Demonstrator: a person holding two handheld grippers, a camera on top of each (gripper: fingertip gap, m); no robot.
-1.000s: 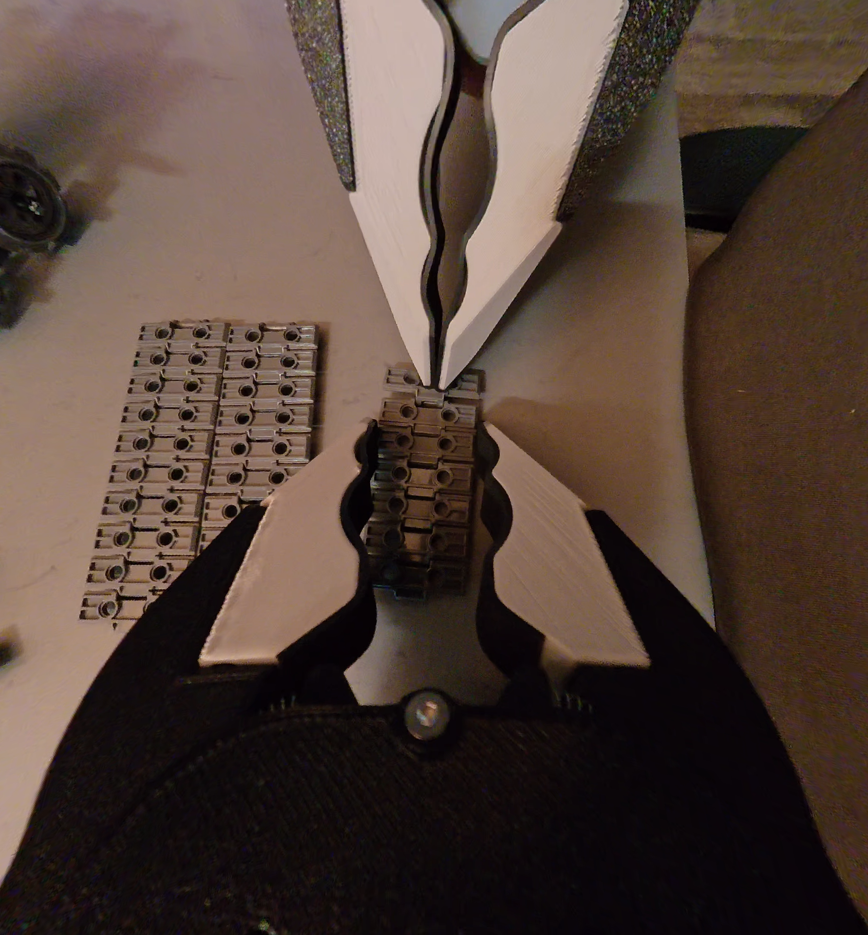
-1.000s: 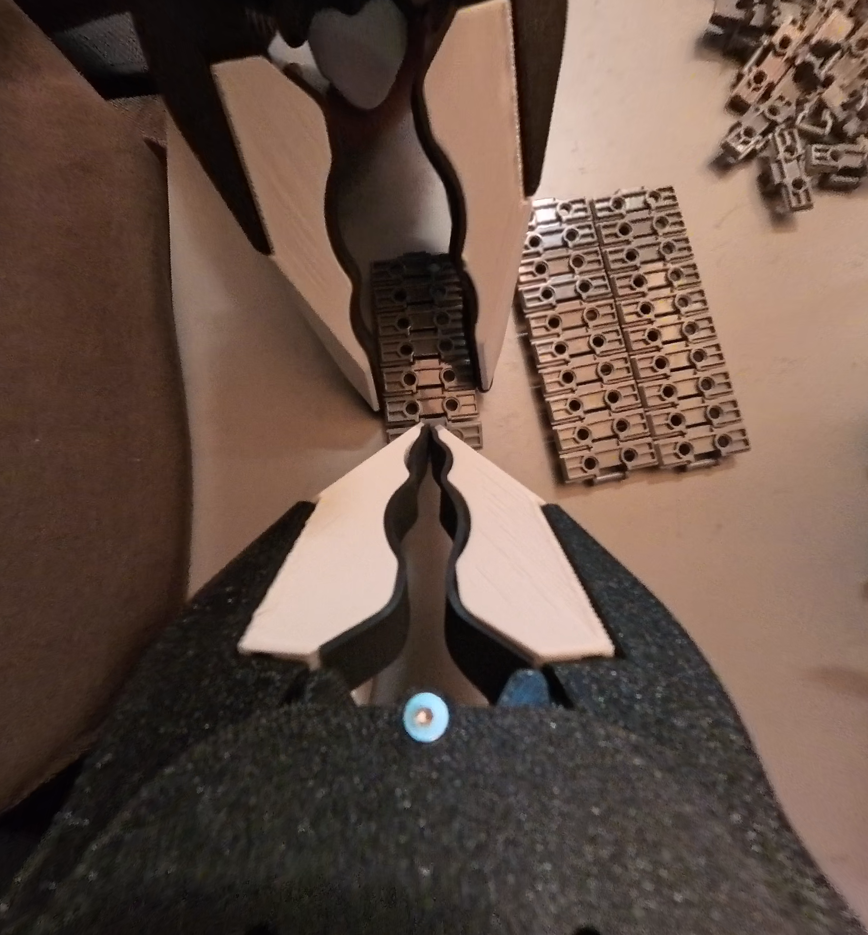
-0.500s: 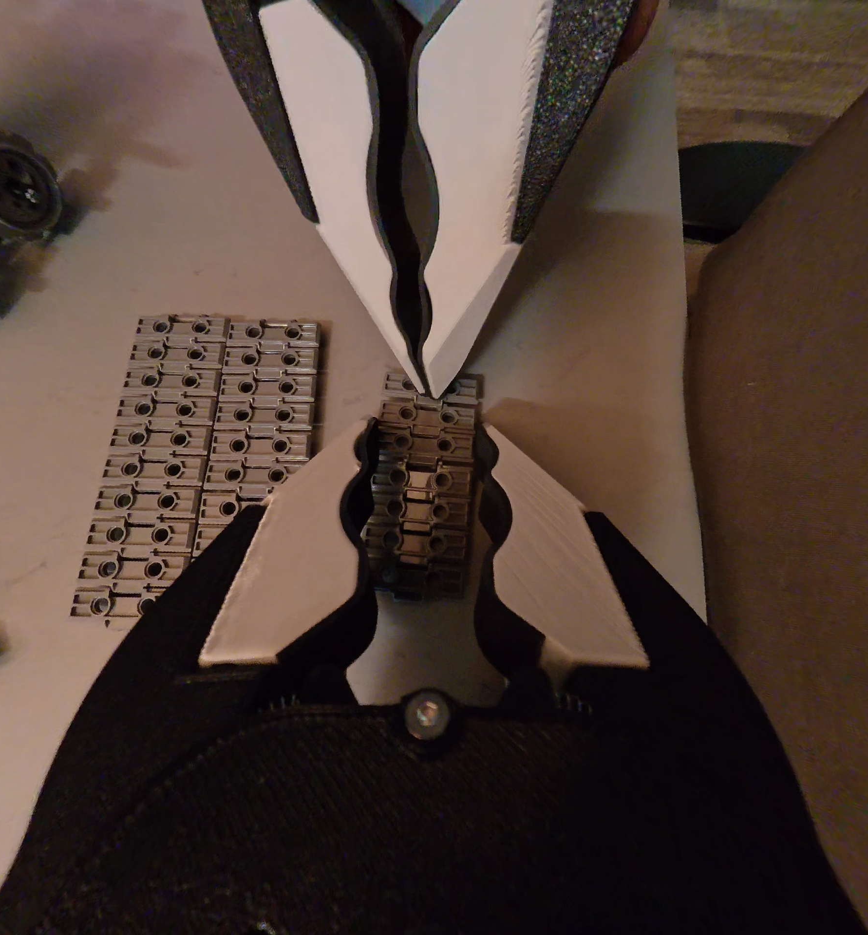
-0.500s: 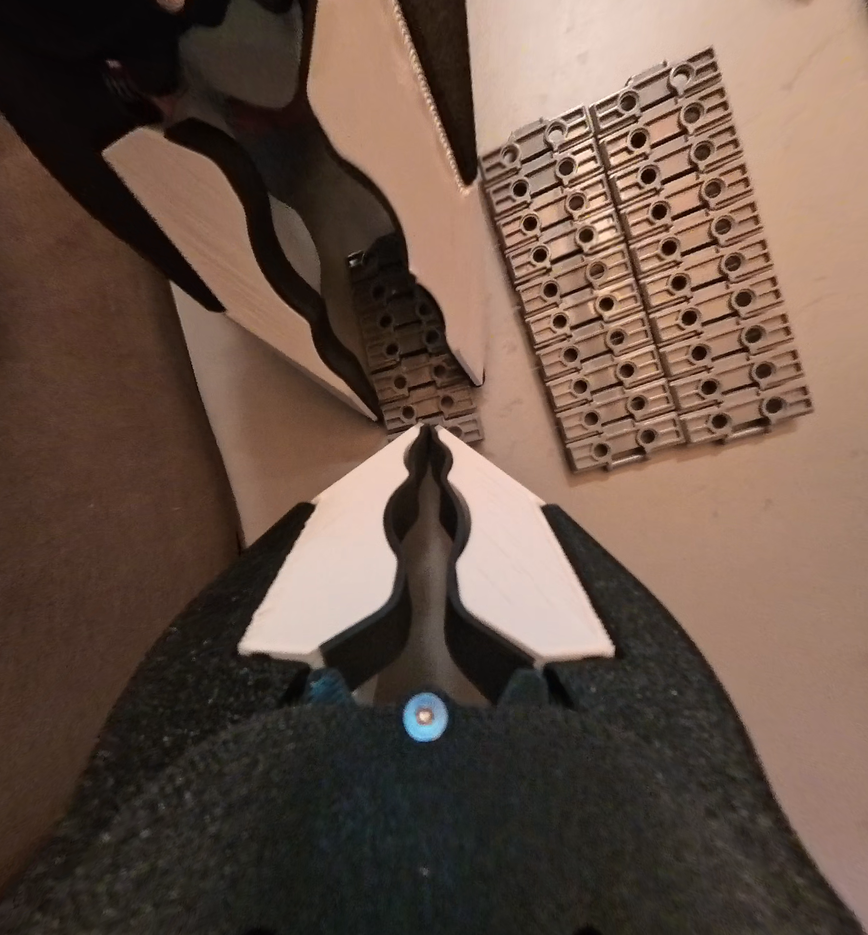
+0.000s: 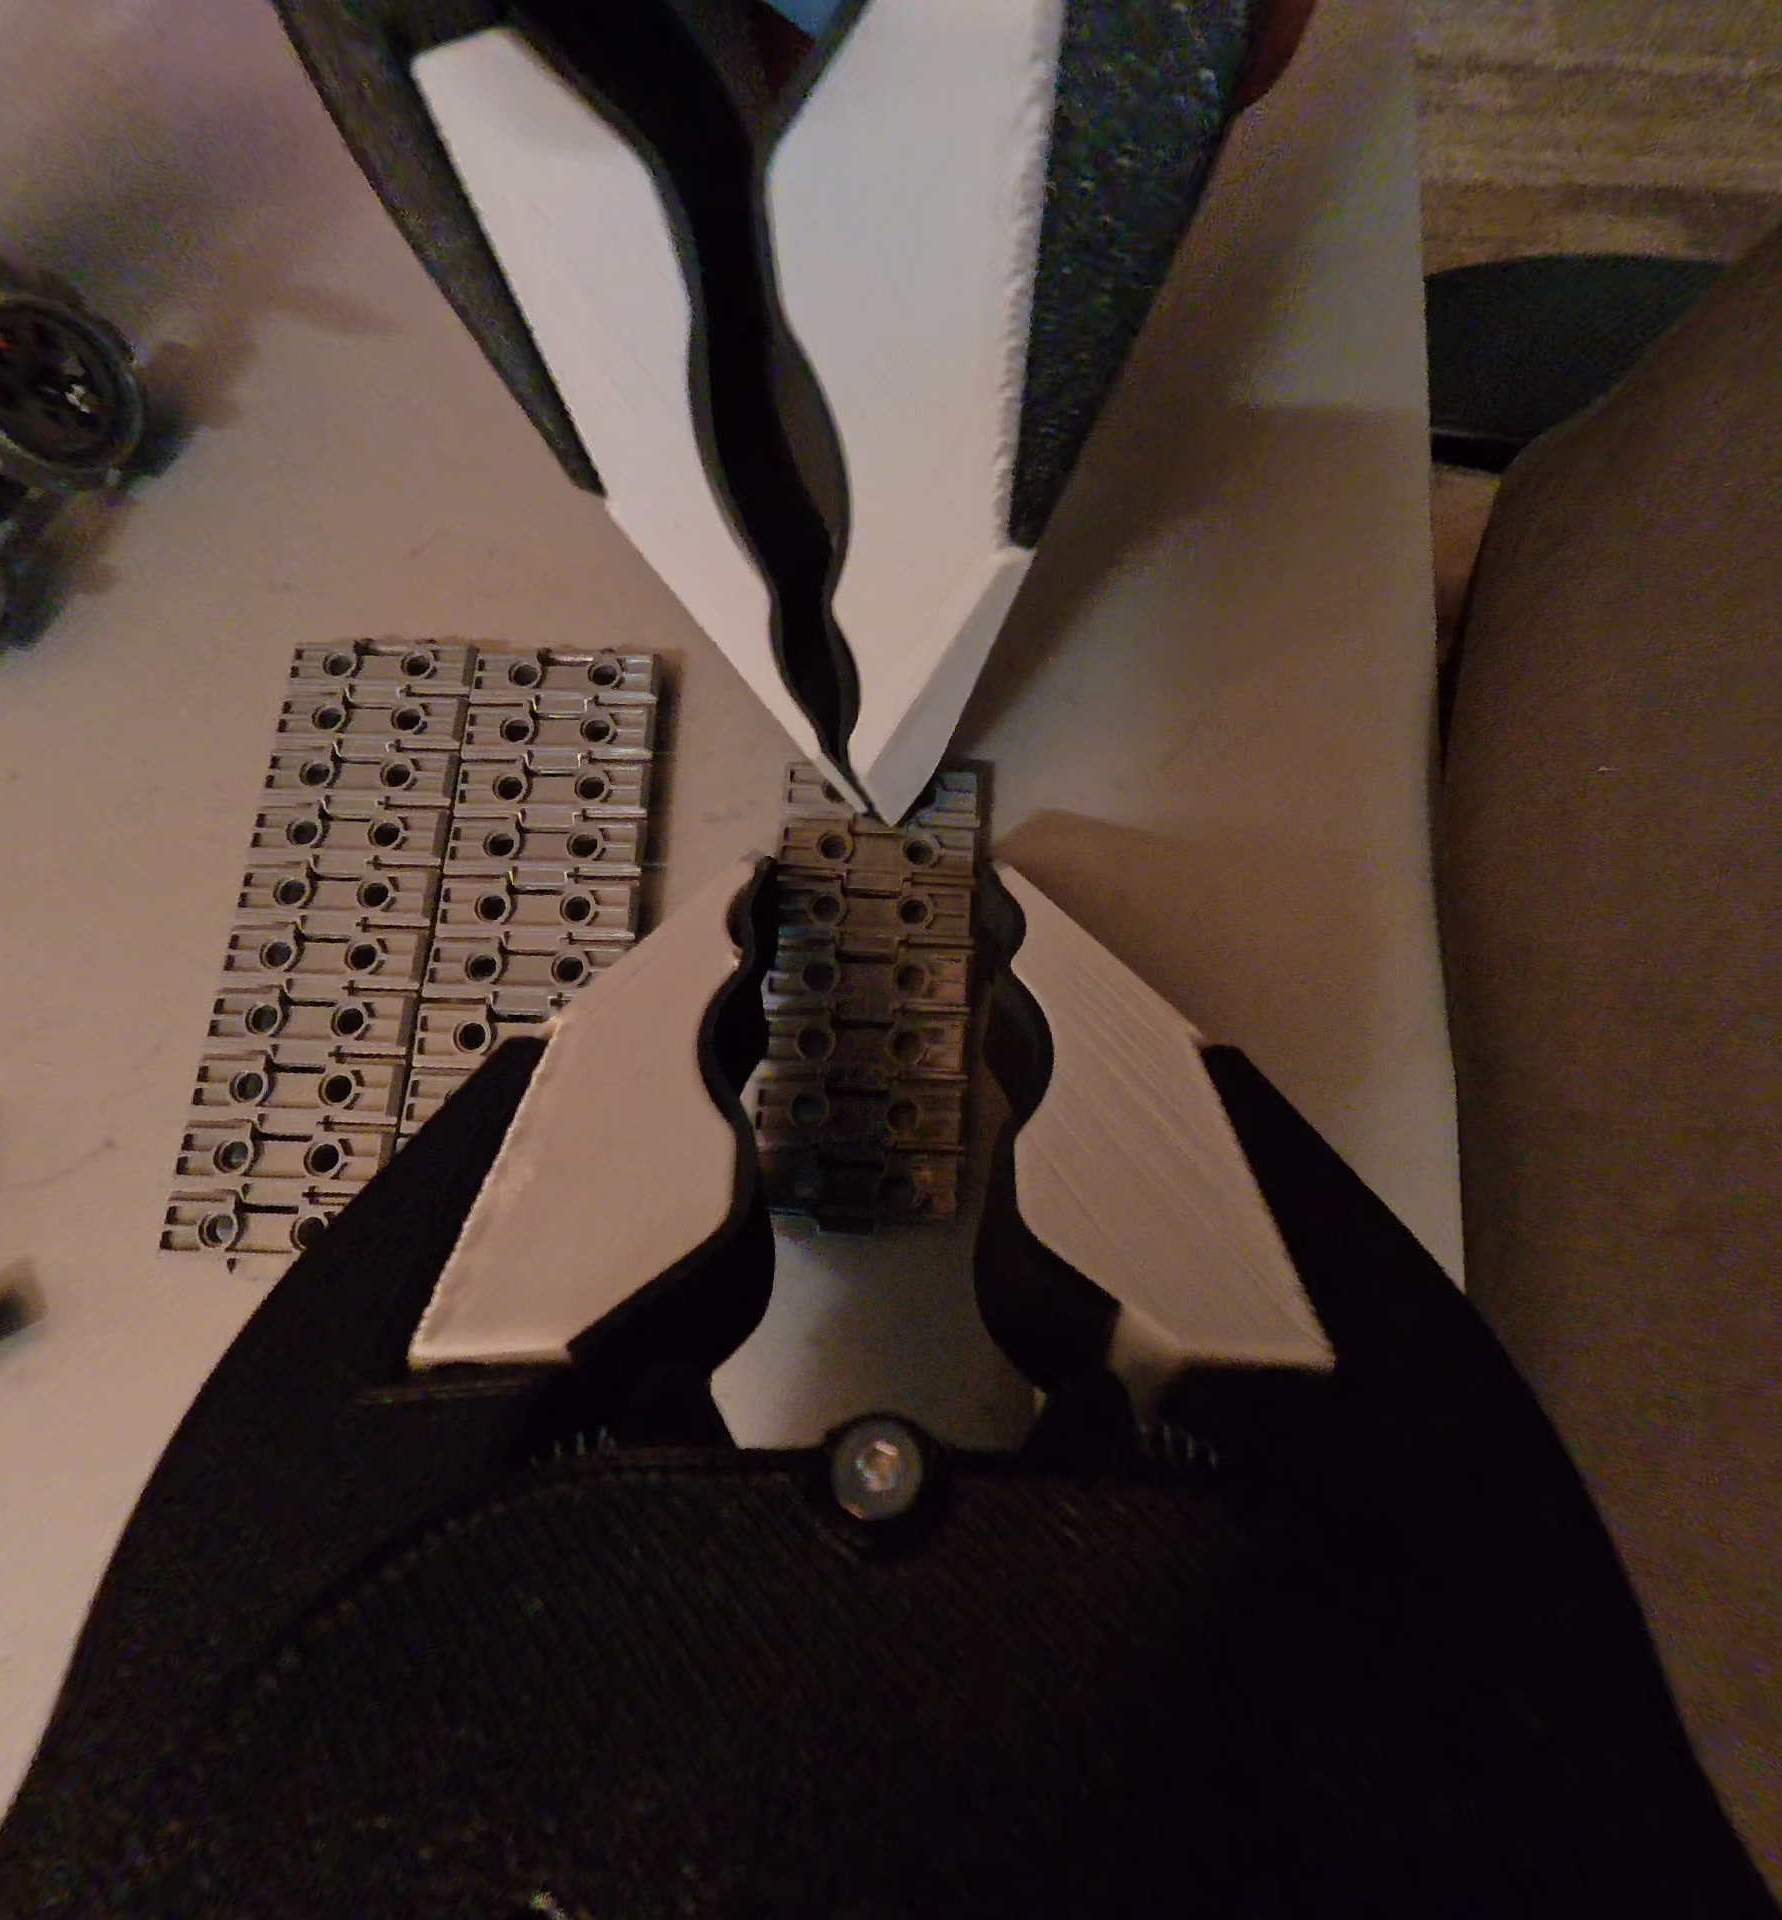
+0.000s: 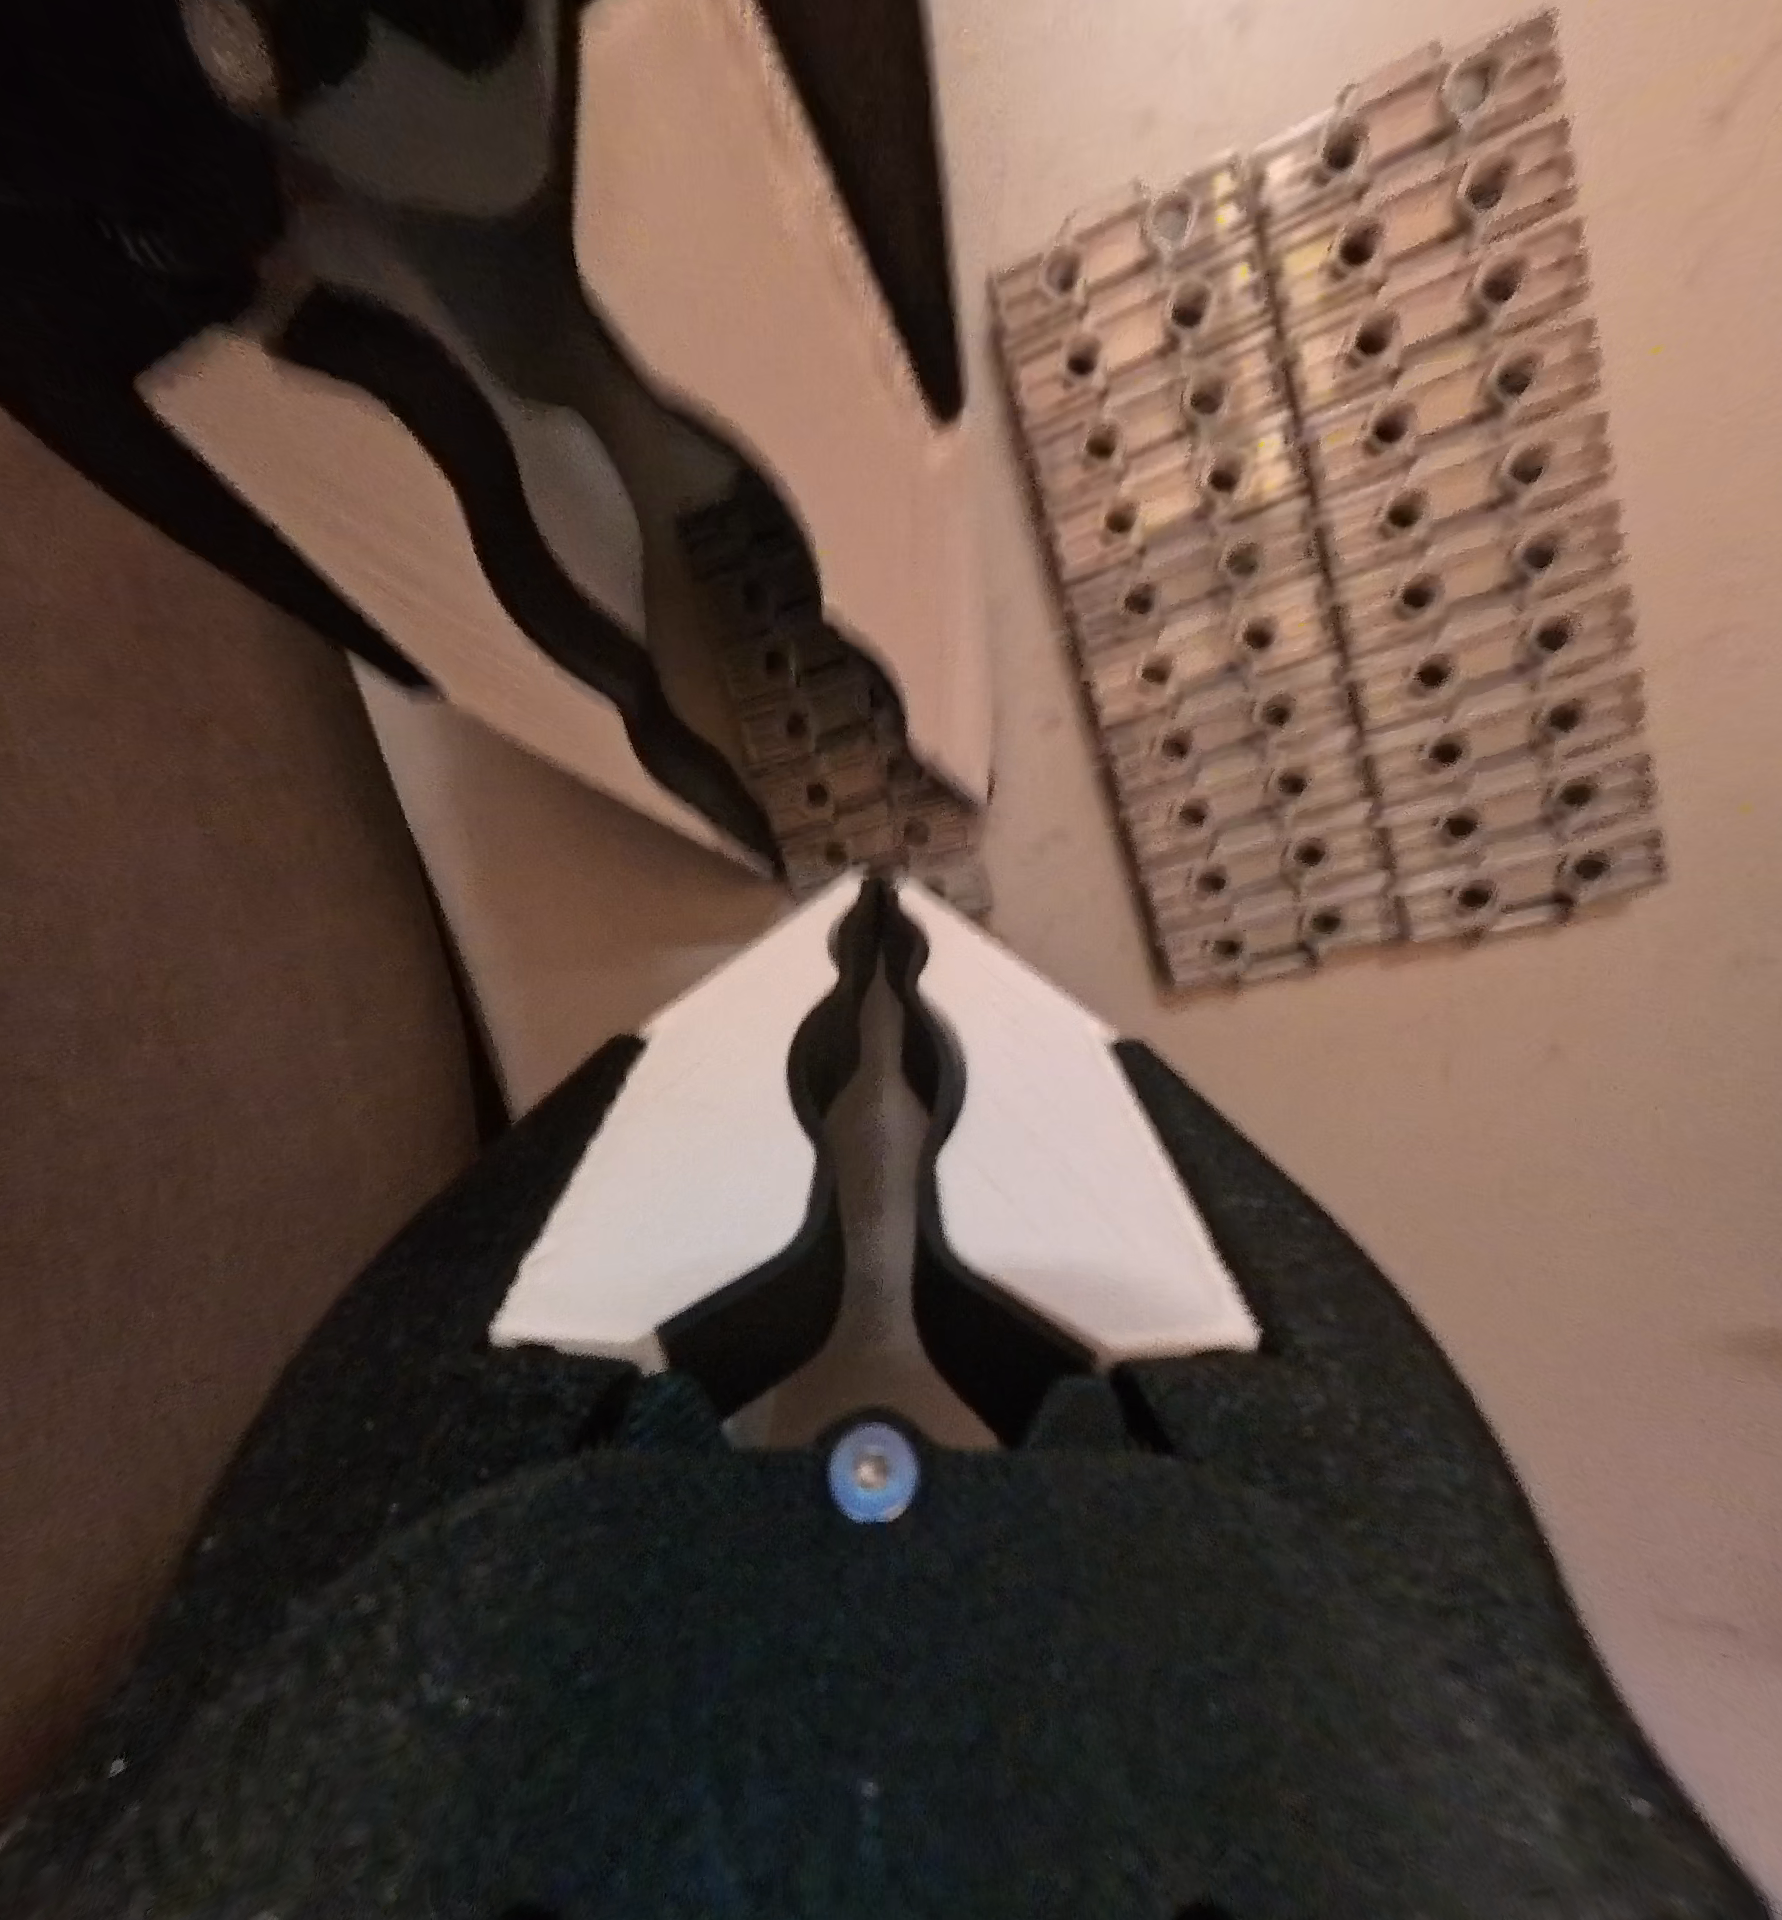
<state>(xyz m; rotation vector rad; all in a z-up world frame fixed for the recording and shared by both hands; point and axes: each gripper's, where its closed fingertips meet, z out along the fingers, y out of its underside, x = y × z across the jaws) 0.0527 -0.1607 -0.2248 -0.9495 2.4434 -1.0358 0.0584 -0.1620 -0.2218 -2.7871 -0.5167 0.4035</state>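
Right wrist view | right claw (image 6: 874, 883) tilted further | track strip (image 5: 871, 997) unmoved

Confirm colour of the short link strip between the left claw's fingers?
Grey, with dark round holes: the short link strip. Left wrist view shows it best.

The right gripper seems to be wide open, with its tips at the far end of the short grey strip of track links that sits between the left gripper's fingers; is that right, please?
Not quite: the right gripper is shut, its white fingertips meeting, as the right wrist view shows. Its tips are indeed at the far end of the short grey strip of track links, which sits between the fingers of the left gripper.
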